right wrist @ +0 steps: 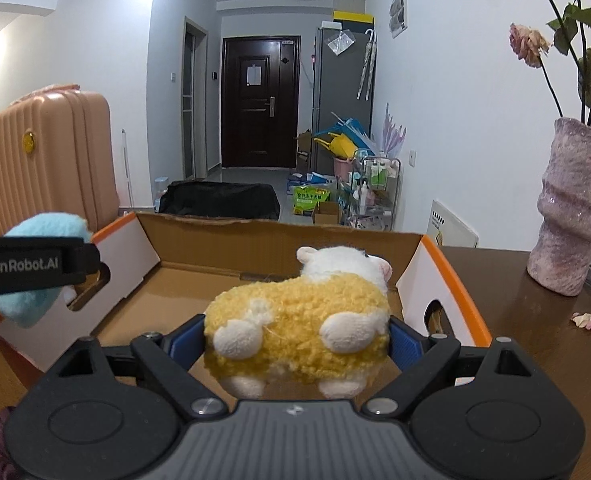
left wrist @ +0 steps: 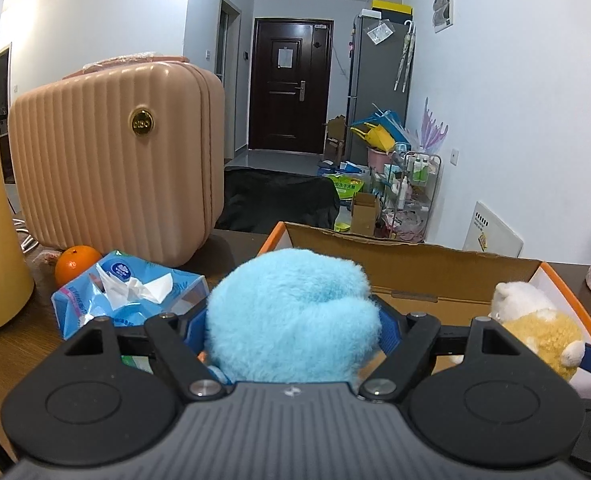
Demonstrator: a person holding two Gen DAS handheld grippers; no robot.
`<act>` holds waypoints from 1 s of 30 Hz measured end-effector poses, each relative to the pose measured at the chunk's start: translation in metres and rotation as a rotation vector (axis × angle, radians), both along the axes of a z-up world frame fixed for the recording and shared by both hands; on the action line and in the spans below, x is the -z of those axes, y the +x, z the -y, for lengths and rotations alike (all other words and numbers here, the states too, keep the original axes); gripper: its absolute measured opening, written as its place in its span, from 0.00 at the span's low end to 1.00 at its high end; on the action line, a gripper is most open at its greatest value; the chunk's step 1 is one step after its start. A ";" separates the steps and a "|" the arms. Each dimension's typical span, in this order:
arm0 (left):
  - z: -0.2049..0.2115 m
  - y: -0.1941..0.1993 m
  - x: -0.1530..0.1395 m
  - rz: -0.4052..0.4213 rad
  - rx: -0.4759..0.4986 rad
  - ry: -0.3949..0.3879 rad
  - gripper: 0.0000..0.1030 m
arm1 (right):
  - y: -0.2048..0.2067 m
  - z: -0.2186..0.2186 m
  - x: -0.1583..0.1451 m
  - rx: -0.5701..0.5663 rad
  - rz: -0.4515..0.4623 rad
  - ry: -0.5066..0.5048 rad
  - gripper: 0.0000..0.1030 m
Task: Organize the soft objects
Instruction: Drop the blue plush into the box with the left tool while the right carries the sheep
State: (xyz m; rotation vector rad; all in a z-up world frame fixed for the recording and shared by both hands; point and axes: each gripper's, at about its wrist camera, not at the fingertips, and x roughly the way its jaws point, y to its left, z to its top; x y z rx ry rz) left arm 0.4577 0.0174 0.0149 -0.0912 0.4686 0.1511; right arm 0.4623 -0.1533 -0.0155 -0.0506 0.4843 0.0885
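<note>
Both tools loaded, mid-carry to the open orange-edged cardboard box [right wrist: 231,236] on the brown wooden surface [right wrist: 535,320]. Left tool [left wrist: 293,326] is clamped on the fluffy light-blue plush toy [left wrist: 291,316], which sits at the box's near-left corner, not clearly inside yet. Right tool [right wrist: 297,336] grips the yellow-and-white woolly plush sheep [right wrist: 299,320], held over the box's bare floor. My read: placement step. Next: bring blue toy past the left wall, lower both, then release.

Fluffy blue plush [left wrist: 291,316], curly yellow plush [right wrist: 299,320], matt cardboard box [right wrist: 279,240], ribbed plastic suitcase [left wrist: 115,152].
</note>
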 end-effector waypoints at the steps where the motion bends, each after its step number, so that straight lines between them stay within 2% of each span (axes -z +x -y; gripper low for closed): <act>1: 0.000 0.001 0.002 -0.001 0.000 0.002 0.77 | 0.000 0.000 0.002 0.000 -0.004 0.001 0.89; 10: 0.004 0.003 0.014 0.005 0.001 0.040 0.77 | 0.002 -0.001 0.013 0.011 -0.015 0.012 0.90; 18: 0.002 0.002 0.016 0.019 0.012 0.029 0.79 | 0.004 0.006 0.015 0.017 -0.013 0.039 0.93; 21: 0.001 0.001 0.015 0.026 0.009 0.018 0.83 | 0.003 0.007 0.016 0.021 -0.018 0.048 0.94; 23: -0.001 0.000 0.015 0.031 0.004 0.011 0.94 | 0.004 0.008 0.017 0.021 -0.024 0.061 0.94; 24: -0.002 -0.001 0.014 0.036 0.001 0.010 0.97 | 0.005 0.008 0.017 0.020 -0.024 0.067 0.95; 30: 0.001 -0.005 0.012 0.062 0.014 0.010 1.00 | 0.002 0.009 0.015 0.019 -0.002 0.072 0.96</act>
